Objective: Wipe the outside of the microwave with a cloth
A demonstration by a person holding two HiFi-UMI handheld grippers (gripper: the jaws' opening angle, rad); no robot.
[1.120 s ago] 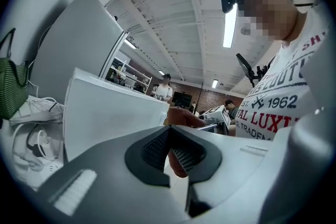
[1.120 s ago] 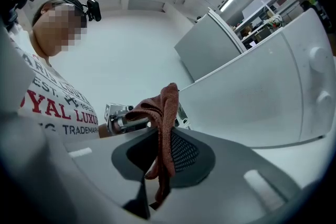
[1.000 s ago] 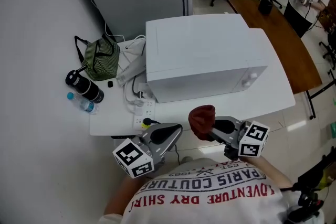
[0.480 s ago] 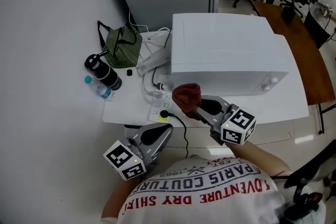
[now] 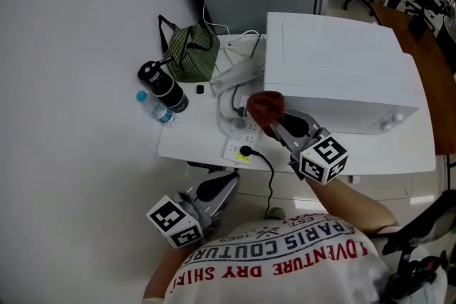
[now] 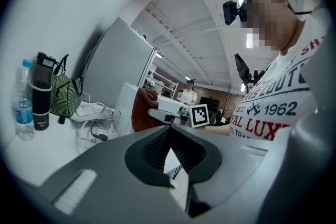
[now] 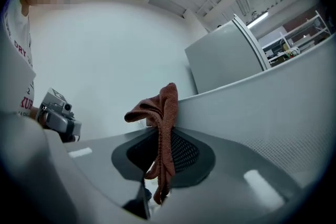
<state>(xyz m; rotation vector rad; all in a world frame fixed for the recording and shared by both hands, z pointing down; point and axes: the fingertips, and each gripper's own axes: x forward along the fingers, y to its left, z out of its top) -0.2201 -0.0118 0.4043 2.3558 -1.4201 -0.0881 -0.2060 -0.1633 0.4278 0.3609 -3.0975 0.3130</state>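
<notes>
**Right gripper** [image 7: 160,161]: jaws clamped on a hanging fold of the rust cloth [image 7: 164,113], held just beside the left wall of the microwave [image 5: 335,75]; contact cannot be told.

**Left gripper** [image 6: 169,147]: jaws together, empty, low near the body.

**Risk:** the trailing cloth may snag the cables [image 5: 235,100] beside that wall, or slip from so thin a grip.

**Legible:** the shirt [image 5: 285,256] reads "PARIS COUTURE", "ADVENTURE", "1962".

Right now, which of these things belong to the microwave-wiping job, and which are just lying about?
In the job:
microwave
red-brown cloth
right gripper, shut on the cloth

Just lying about:
striped bag
black flask
water bottle
power strip
left gripper, shut with nothing in it
</notes>
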